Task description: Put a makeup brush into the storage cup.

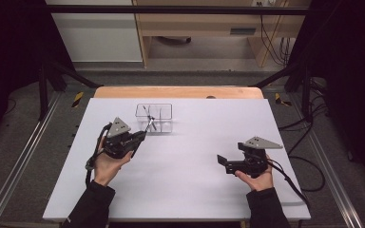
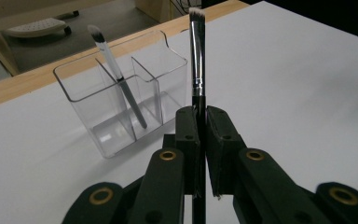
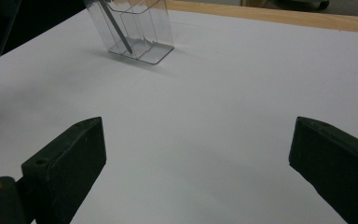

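Black-handled brush [image 2: 197,70] stands upright at centre frame of my left gripper view, bristles up, clamped in my left gripper [image 2: 200,126]. Clear, boxy plastic holder [image 2: 121,93] at upper left holds another brush [image 2: 116,74], leaning. My right gripper [image 3: 196,154] gapes over the matte white table [image 3: 214,93].

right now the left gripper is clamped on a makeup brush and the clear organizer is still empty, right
Not quite. The left gripper is clamped on a makeup brush, but the clear organizer is not empty: the left gripper view shows another brush leaning in one compartment.
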The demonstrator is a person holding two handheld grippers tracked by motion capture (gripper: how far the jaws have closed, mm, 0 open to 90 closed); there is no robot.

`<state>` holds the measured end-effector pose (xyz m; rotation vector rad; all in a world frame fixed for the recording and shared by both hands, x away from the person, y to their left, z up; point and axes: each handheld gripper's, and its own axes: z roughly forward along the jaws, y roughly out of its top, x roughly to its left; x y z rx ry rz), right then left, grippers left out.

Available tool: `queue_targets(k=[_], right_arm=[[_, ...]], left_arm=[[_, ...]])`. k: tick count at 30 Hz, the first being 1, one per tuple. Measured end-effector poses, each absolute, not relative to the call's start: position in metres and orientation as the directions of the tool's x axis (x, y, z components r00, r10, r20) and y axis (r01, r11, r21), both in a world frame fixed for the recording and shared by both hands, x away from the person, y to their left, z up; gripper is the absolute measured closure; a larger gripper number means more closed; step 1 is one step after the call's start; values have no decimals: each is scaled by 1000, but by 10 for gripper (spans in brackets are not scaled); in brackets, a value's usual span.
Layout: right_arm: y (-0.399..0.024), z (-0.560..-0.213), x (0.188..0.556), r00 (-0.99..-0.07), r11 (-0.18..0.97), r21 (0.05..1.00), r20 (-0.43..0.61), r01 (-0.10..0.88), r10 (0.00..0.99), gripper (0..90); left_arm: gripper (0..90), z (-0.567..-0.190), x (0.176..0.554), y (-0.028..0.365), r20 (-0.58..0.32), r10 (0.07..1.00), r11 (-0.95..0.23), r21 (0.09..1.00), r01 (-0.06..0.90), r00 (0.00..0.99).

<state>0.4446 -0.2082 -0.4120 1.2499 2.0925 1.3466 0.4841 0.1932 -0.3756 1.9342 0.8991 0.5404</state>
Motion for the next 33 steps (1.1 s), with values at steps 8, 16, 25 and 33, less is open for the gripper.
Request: queue_targets(k=[8,16,25,33], right_arm=[[-209,-411,444,-548,156,863,157,481,822,44],[-208,-411,444,-548,155,862,160,483,821,44],[-209,-411,444,-548,151,864,161,479,821,44],[-209,-411,444,-549,152,864,161,481,820,43]], left_arm=[[833,-369,492,182,-3,774,-288,889,356,634],[833,-358,499,174,5,782,-265,908,325,624],[833,-348,509,165,-1,794,-229,926,301,607],[833,-339,519,158,-10,809,-194,939,283,587]])
